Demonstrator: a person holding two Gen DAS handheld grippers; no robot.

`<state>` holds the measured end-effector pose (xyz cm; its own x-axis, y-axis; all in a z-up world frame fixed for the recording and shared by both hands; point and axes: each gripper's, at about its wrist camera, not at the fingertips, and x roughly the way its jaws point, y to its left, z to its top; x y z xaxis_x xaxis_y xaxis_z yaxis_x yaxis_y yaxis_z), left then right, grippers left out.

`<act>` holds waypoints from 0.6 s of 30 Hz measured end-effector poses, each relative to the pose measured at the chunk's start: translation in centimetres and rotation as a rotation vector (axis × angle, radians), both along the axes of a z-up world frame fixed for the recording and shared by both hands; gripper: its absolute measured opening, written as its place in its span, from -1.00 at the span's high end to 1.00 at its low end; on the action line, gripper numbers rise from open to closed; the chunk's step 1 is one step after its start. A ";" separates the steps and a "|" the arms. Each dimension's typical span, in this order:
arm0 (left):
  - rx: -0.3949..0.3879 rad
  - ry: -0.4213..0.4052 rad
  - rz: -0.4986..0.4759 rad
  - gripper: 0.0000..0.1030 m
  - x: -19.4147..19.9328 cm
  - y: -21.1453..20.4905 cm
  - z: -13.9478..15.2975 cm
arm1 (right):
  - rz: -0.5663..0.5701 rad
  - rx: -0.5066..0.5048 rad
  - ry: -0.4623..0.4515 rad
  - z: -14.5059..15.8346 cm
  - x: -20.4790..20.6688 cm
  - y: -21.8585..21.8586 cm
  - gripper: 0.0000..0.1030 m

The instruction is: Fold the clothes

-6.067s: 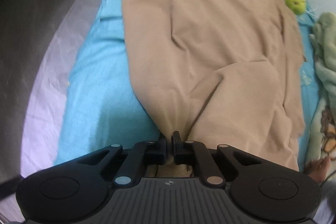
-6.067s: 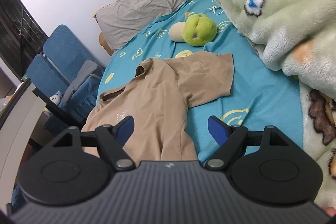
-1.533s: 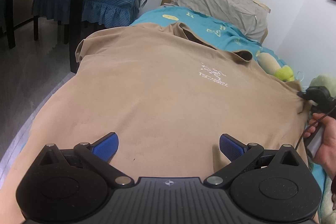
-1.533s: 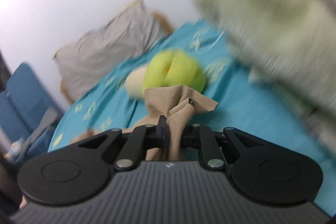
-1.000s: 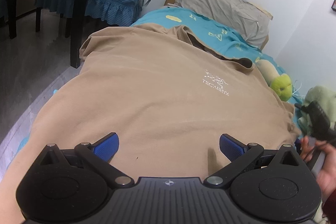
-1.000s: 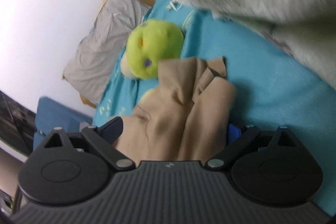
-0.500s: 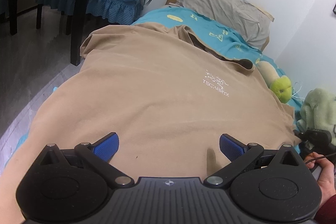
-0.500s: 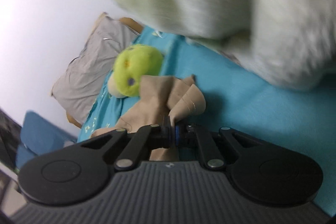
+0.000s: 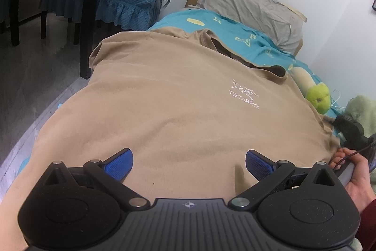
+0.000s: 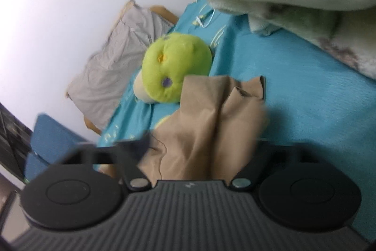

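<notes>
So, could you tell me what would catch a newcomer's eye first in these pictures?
A big tan T-shirt spread flat over the teal bed sheet, white logo on its chest, fills the left wrist view. The lime-green plush toy lies just beyond the shirt's bunched sleeve, with a gray pillow at the bed's head.

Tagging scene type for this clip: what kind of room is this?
Most likely a bedroom: a bed with a teal sheet, a grey pillow at its head, a green plush toy, and a tan T-shirt spread out.

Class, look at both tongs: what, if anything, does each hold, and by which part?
Nothing. The left tongs stand open over the tan T-shirt; the right tongs, just opening, straddle its sleeve ungripped.
</notes>
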<state>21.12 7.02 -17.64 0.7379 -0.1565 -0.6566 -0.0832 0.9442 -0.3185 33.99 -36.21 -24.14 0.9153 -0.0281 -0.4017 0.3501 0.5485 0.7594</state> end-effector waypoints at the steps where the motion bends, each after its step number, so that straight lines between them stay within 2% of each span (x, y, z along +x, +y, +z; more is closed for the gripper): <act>1: -0.003 0.001 0.003 -1.00 0.1 0.0 0.1 | -0.013 -0.030 0.040 0.3 0.2 0.4 0.79; 5: -0.028 0.001 0.021 -1.00 0.2 0.7 0.8 | -0.066 -0.257 0.034 4.4 -0.4 3.7 0.79; 9: -0.004 -0.007 0.049 -1.00 -0.2 1.6 2.1 | -0.079 -0.442 -0.022 9.8 -0.7 8.9 0.79; 11: 0.034 -0.015 0.071 -1.00 -0.4 2.4 2.9 | -0.035 -0.549 -0.043 12.4 -0.2 12.7 0.79; 14: 0.096 -0.034 0.122 -1.00 -0.7 4.0 4.1 | 0.075 -0.684 -0.047 14.2 2.9 19.0 0.79; 16: 0.116 -0.041 0.165 -1.00 -1.0 5.2 4.6 | 0.177 -0.753 -0.039 13.7 4.8 23.7 0.79; 18: 0.111 -0.042 0.204 -1.00 -1.1 6.5 4.9 | 0.280 -0.780 0.001 11.8 7.2 27.6 0.77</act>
